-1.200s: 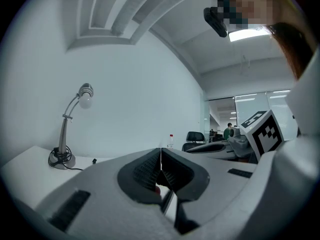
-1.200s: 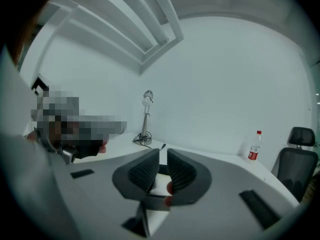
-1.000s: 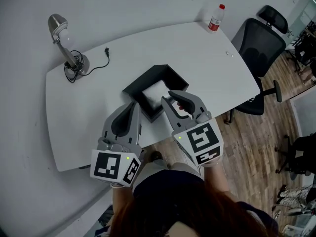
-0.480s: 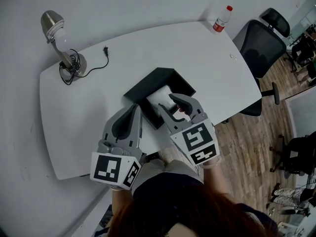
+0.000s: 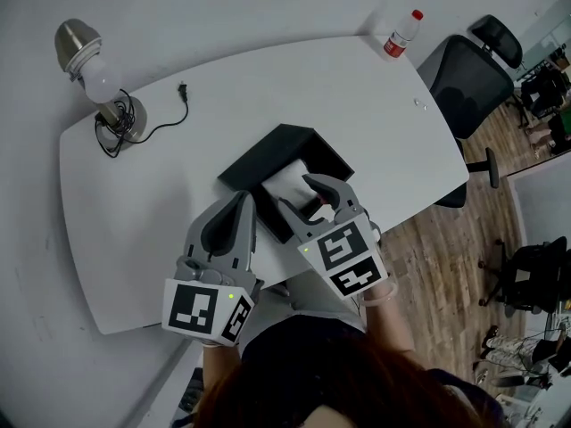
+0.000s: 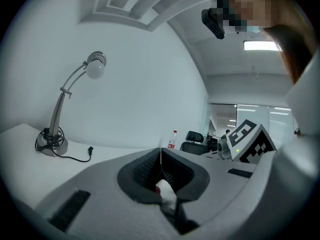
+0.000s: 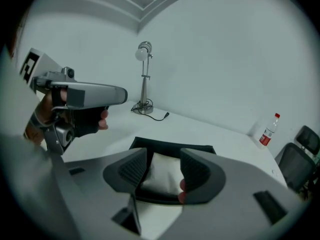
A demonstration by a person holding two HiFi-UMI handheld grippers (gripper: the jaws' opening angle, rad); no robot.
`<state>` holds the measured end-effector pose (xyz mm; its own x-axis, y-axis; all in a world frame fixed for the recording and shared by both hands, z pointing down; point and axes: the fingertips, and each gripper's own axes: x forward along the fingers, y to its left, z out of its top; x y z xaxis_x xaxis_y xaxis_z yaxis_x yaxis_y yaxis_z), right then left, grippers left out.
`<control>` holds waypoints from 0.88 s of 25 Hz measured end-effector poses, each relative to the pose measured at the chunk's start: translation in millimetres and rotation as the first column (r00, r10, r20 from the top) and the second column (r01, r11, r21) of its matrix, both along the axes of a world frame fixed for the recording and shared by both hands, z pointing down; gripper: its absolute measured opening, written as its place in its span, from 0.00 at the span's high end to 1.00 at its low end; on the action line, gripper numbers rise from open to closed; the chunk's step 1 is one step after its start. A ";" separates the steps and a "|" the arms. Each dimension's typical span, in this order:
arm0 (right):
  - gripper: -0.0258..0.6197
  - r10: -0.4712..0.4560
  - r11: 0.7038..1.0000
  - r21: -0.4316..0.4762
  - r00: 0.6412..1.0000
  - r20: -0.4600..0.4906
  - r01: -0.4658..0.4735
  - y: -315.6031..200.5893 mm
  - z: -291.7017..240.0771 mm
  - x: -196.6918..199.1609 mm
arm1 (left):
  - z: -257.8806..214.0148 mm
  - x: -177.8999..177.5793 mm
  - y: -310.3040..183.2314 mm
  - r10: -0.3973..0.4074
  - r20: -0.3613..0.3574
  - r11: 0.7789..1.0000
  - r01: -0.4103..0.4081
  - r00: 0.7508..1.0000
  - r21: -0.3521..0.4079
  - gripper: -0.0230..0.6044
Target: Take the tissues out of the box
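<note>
A black open box [image 5: 268,150] sits on the white table [image 5: 161,203], with a white pack of tissues [image 5: 287,182] lying inside. My right gripper [image 5: 298,194] hovers over the box's near edge and its jaws are opening. In the right gripper view the tissues [image 7: 162,176] show through the gap between the jaws, inside the box [image 7: 172,145], and the pads do not press on them. My left gripper [image 5: 241,201] is held just left of the box. Its jaws meet in the left gripper view [image 6: 160,159] with nothing held.
A desk lamp [image 5: 85,69] with a loose cable and plug [image 5: 182,89] stands at the table's far left. At the far right corner is a water bottle [image 5: 401,32]. Beyond the right edge is a black office chair [image 5: 468,78] on wooden floor.
The right gripper's jaws have spread wider and it has edged left over the box. The left gripper has stayed put and shut.
</note>
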<state>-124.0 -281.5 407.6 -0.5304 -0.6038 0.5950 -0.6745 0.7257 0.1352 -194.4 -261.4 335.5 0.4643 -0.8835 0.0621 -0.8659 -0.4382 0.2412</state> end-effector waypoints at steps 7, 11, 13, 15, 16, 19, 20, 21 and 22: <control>0.58 -0.038 0.995 -0.094 0.995 -0.091 0.029 -4.1 28.3 -5.5 | 9.4 -2.4 -11.0 -0.010 -0.014 1.000 0.010 1.000 -0.024 0.93; 0.56 -0.071 0.989 -0.138 0.982 -0.172 0.047 -9.6 39.0 -3.0 | 12.7 -4.1 -21.0 -0.013 -0.023 0.999 0.013 1.000 -0.034 0.93; 0.55 -0.078 0.985 -0.165 0.979 -0.189 0.047 -10.8 44.8 -2.0 | 15.3 -4.5 -25.6 -0.015 -0.026 0.999 0.014 1.000 -0.041 0.93; 0.54 -0.087 0.981 -0.191 0.975 -0.203 0.048 -11.3 50.0 -0.8 | 18.0 -3.5 -29.4 -0.014 -0.030 0.999 0.013 0.999 -0.048 0.93; 0.54 -0.095 0.978 -0.203 0.973 -0.210 0.051 -11.5 52.3 -0.5 | 19.3 -2.9 -31.2 -0.014 -0.033 0.999 0.012 0.999 -0.052 0.93; 0.53 -0.115 0.969 -0.241 0.966 -0.234 0.057 -11.7 58.0 -0.8 | 23.8 -2.3 -36.6 -0.015 -0.039 0.998 0.013 0.999 -0.063 0.93; 0.53 -0.120 0.965 -0.255 0.963 -0.240 0.056 -11.3 59.8 -1.1 | 25.2 -2.4 -38.1 -0.015 -0.041 0.998 0.012 0.999 -0.067 0.93; 0.53 -0.124 0.962 -0.269 0.961 -0.246 0.055 -11.0 61.7 -1.3 | 26.4 -2.4 -39.5 -0.015 -0.043 0.997 0.012 0.999 -0.070 0.93; 0.52 -0.128 0.958 -0.280 0.959 -0.252 0.054 -10.9 63.8 -1.3 | 27.2 -2.3 -40.8 -0.016 -0.045 0.997 0.013 0.999 -0.072 0.93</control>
